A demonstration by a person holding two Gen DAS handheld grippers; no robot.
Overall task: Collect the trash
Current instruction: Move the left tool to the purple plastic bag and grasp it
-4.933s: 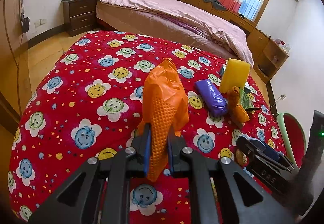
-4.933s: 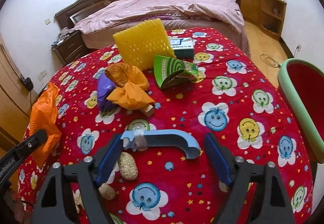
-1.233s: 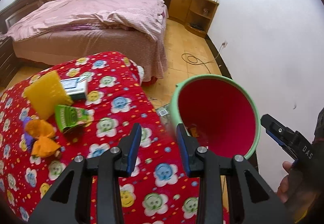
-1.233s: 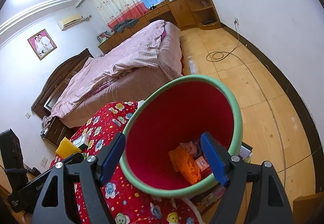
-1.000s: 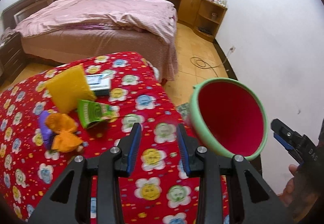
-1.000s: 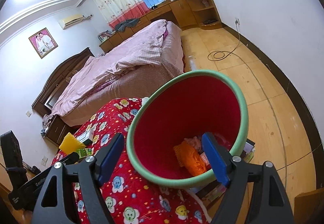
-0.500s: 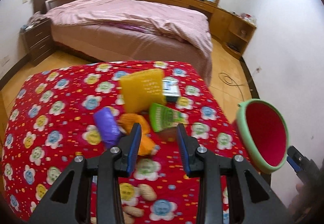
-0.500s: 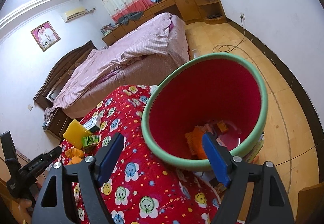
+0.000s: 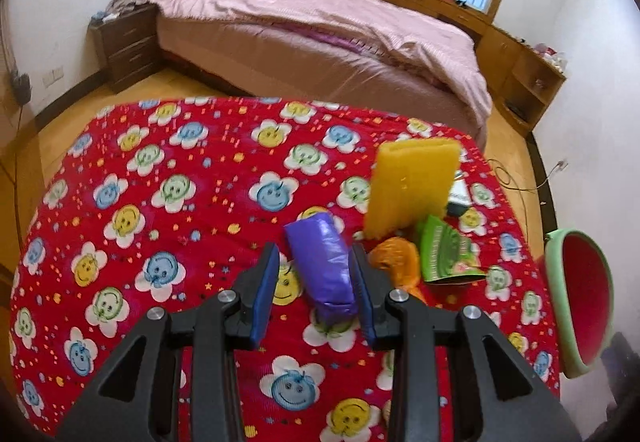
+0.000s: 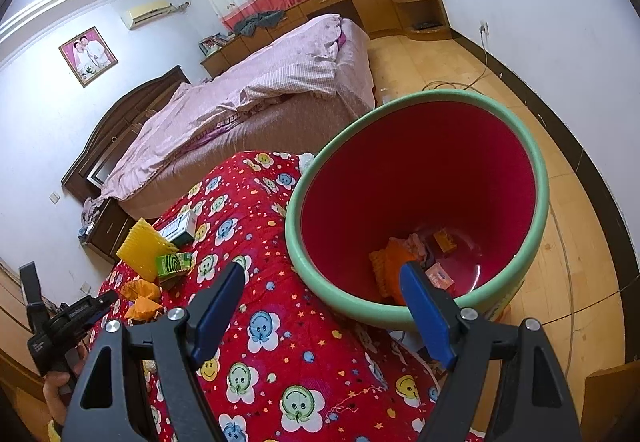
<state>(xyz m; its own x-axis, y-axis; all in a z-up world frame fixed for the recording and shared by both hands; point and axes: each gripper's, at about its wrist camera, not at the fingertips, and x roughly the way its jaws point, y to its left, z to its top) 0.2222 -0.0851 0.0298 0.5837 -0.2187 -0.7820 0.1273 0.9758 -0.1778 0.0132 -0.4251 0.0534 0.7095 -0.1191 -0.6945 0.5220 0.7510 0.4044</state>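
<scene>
Left hand-held gripper: spread, straddling the purple packet on the surface, not yet pinching.
Right hand-held gripper: spread wide, empty, near the bin.
Risk: the slick packet may squirt out, or the right pad may snag the orange wrapper just beside it.
</scene>
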